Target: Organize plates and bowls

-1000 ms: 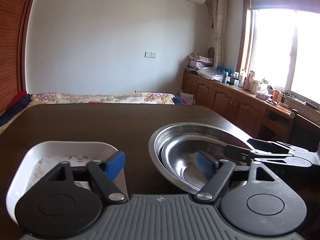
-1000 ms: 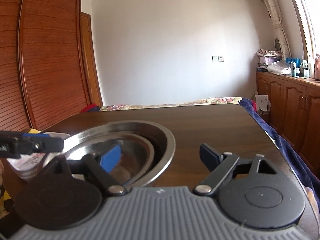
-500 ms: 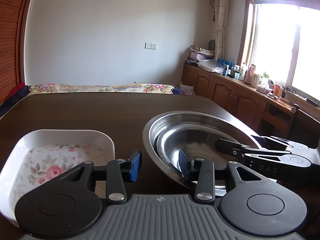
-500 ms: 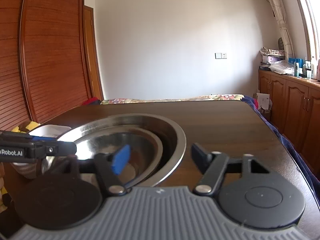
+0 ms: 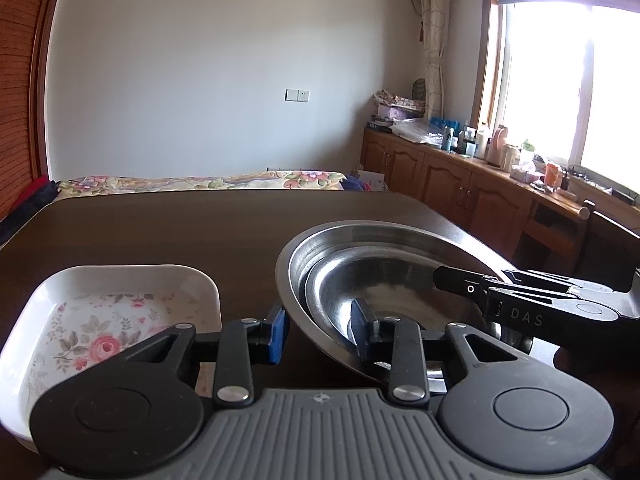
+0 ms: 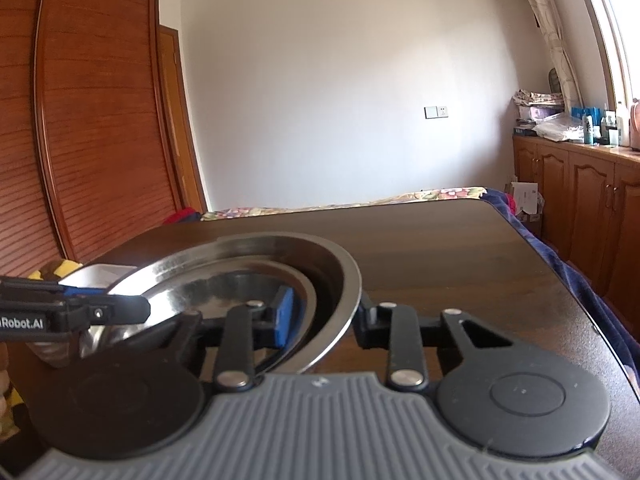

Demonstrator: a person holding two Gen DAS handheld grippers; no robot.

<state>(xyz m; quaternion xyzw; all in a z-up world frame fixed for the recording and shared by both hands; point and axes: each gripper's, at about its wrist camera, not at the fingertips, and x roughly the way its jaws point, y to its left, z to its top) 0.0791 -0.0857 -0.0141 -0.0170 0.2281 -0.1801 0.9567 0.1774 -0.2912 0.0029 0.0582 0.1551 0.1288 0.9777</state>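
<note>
Steel nested bowls were pinched at opposite rims by the left claw and right claw.

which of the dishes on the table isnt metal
The white dish with the rose pattern, rectangular, beside the two round steel bowls. The small bowl sits nested inside the big bowl; both are shiny metal.
</note>
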